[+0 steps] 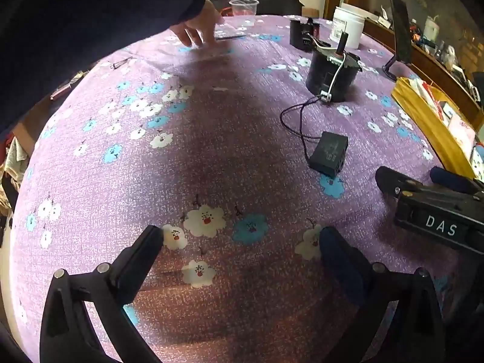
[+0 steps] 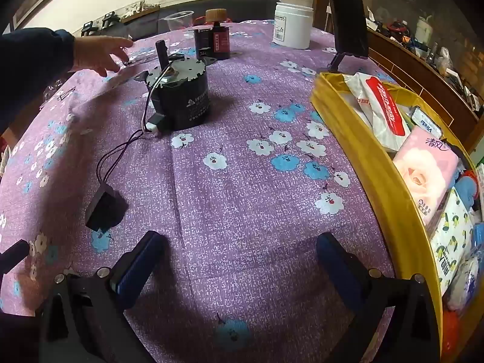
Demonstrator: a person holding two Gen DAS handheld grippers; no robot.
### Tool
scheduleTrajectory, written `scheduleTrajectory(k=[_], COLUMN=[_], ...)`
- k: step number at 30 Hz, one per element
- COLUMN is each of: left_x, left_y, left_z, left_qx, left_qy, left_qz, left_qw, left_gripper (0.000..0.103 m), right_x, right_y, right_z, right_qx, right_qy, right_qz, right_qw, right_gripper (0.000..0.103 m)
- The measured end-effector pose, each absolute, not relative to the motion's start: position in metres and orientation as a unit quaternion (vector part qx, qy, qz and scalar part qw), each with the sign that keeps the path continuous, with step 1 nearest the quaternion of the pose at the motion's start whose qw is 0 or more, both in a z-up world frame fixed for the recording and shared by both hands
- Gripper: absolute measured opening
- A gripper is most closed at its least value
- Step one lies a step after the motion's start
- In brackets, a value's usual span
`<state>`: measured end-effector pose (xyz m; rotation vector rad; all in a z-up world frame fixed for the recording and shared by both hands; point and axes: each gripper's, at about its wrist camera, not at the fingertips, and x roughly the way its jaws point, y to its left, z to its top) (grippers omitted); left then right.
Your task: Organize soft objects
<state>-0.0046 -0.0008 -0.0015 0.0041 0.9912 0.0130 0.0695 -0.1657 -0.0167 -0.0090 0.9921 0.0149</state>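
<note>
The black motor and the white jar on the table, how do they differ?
The black motor is dark, squat and wide; the white jar is pale and taller for its width. The motor has a shaft on top and a cord trailing to a small black box; the jar has a printed label and no cord. Both are round and stand upright on the flowered tablecloth.

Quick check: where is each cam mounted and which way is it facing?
Left wrist: on the open left gripper, facing across the purple floral tablecloth; bare hand reaches in far.
Right wrist: on the open right gripper, facing the same way; yellow tray of tissue packs at right.
Shared: black cylindrical motor, white plastic jar.
</note>
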Motion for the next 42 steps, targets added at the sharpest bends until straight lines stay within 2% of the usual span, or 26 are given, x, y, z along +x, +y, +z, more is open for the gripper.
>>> scheduleTrajectory(k=[42], left_x=[-0.0021], left_y=[0.0002], left_z=[0.0004], left_qx=[0.003], left_qy=[0.479], left_qz=[0.006], left_qw=[0.878], left_gripper=[0.103], right_x=[0.0671], right_y=[-0.1668], right_z=[-0.0168], right_qx=[0.003], right_qy=[0.474], right_qz=[0.006], right_qw=[0.88], right_gripper=[0.102])
